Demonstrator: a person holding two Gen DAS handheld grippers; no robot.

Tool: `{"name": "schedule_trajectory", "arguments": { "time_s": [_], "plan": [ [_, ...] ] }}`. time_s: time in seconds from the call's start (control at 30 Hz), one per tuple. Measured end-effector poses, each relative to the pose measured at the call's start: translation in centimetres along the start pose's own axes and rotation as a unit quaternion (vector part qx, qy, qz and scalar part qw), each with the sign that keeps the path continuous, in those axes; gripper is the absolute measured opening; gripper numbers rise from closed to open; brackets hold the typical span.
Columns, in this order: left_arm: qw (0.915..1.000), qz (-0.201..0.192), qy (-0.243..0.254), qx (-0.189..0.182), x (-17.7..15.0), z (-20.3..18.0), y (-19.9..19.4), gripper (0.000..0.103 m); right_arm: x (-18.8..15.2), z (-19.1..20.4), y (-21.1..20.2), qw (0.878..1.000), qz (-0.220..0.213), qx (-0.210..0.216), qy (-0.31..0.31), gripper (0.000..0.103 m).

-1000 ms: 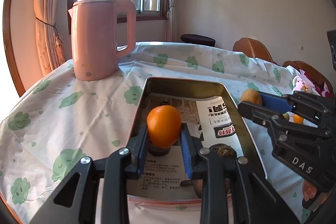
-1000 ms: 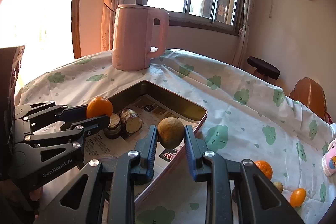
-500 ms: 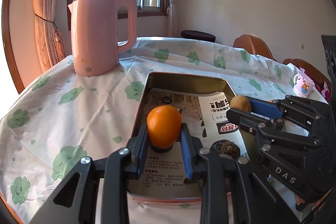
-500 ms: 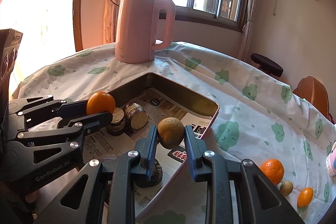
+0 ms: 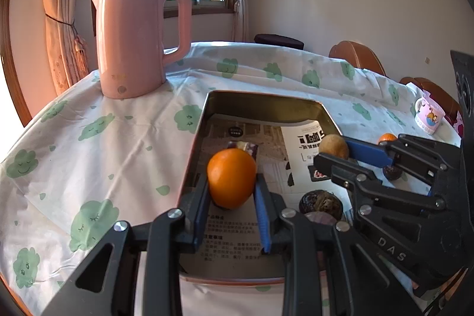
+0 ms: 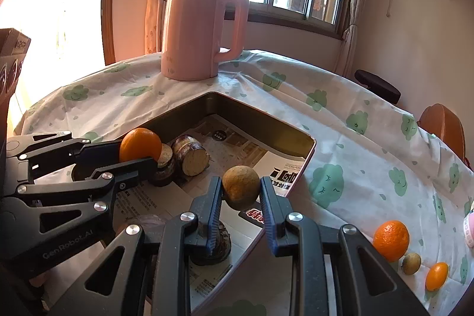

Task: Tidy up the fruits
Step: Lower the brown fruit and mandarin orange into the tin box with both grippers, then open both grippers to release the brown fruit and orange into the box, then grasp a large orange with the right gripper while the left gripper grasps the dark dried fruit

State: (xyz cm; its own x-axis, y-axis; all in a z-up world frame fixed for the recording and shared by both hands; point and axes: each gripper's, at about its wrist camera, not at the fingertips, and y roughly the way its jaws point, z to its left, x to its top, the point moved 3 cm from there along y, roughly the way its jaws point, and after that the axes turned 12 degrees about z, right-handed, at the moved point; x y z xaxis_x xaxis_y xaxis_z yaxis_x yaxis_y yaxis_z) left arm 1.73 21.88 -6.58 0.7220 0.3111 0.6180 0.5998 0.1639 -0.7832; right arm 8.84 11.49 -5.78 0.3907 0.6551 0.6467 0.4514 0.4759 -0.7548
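My left gripper [image 5: 231,187] is shut on an orange [image 5: 231,178] and holds it over the near left part of the metal tray [image 5: 260,106]. My right gripper [image 6: 240,191] is shut on a brown round fruit [image 6: 240,186] over the tray's right side [image 6: 308,160]. Each gripper shows in the other's view, the right gripper [image 5: 331,151] with its brown fruit [image 5: 334,146], the left gripper [image 6: 140,148] with its orange [image 6: 140,144]. The tray is lined with printed paper and holds dark cut fruit pieces [image 6: 189,154].
A pink kettle [image 5: 133,40] stands on the cloud-print tablecloth behind the tray. An orange [image 6: 391,239], a small brown fruit [image 6: 411,263] and a small orange fruit [image 6: 436,276] lie on the cloth to the right. A pink cup [image 5: 428,116] stands far right.
Both grippers have moved forward over the tray with their fruits still held. The right gripper came in from the tray's right edge to above its paper lining.
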Motion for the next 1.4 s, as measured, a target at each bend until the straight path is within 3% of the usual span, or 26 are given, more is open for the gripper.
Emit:
{"name": "schedule_trajectory", "arguments": {
  "time_s": [0.3,0.47,0.63,0.77,0.87,0.93,1.17,1.4],
  "plan": [
    [1.0000,0.002,0.003,0.004,0.0,-0.1,0.1,0.032,-0.1,0.3,0.6,1.000,0.007,0.003,-0.004,0.028],
    [1.0000,0.002,0.006,0.007,-0.1,-0.1,0.2,0.038,-0.2,0.6,0.7,1.000,0.009,0.005,-0.009,0.028],
    [1.0000,-0.002,0.003,-0.001,-0.2,-0.1,-0.1,0.040,-0.2,0.6,0.4,1.000,0.003,0.002,-0.007,0.036],
    [0.9997,-0.022,-0.003,-0.005,-0.1,0.1,-1.3,0.057,-0.3,0.1,-0.3,1.000,-0.007,0.000,0.004,0.039],
    [0.9993,-0.036,-0.009,-0.007,0.1,-0.1,-2.2,0.067,-0.7,-0.7,-1.3,1.000,-0.019,-0.005,0.014,0.050],
    [0.9989,-0.044,-0.007,-0.012,0.3,-0.7,-2.5,0.069,-1.3,-1.5,-2.1,0.999,-0.026,-0.005,0.020,0.058],
    [0.9981,-0.053,0.023,-0.020,0.4,-4.5,-2.9,0.069,-4.3,-6.9,-5.2,0.996,-0.042,-0.041,0.065,0.059],
    [0.9963,-0.053,0.062,-0.027,0.8,-9.4,-2.8,0.069,-8.4,-14.6,-8.1,0.983,-0.048,-0.094,0.150,0.062]
  ]
}}
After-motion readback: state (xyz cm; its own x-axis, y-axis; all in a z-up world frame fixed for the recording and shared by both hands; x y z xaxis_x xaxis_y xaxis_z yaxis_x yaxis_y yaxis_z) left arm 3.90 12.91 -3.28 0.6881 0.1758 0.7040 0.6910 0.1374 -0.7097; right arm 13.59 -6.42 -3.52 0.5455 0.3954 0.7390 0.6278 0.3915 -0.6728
